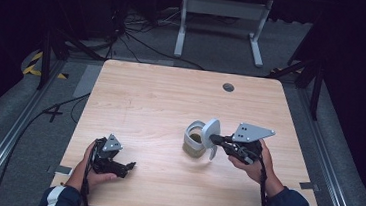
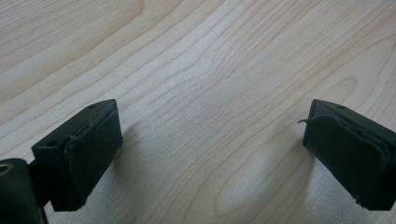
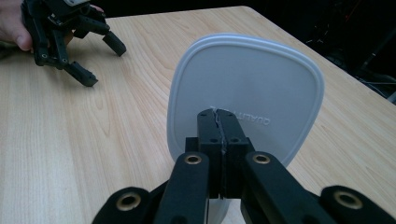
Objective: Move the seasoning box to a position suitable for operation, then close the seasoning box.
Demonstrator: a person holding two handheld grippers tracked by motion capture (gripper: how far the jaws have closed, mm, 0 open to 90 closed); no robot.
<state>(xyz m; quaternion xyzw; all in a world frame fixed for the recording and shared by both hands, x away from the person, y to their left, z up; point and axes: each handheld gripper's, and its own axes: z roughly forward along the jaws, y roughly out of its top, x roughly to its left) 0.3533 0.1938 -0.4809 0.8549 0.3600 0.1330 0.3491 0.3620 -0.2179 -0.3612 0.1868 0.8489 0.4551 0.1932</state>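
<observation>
A small white container (image 1: 192, 143) with something brownish inside stands right of the table's middle. Just beside its right rim a white rounded-square lid (image 1: 210, 132) is held on edge, tilted. My right gripper (image 1: 217, 138) is shut on that lid. In the right gripper view the jaws (image 3: 218, 117) pinch the lid's (image 3: 261, 84) lower edge, and the lid hides the container. My left gripper (image 1: 130, 167) rests low near the front left of the table, open. Its pads (image 2: 93, 154) stand wide apart over bare wood. It also appears far off as the other gripper (image 3: 103, 61).
The light wooden table (image 1: 161, 96) has a round cable hole (image 1: 228, 87) at the back right. Beyond the far edge stand a white desk frame (image 1: 223, 8) and floor cables (image 1: 141, 39). Metal rails run along both sides on the grey floor.
</observation>
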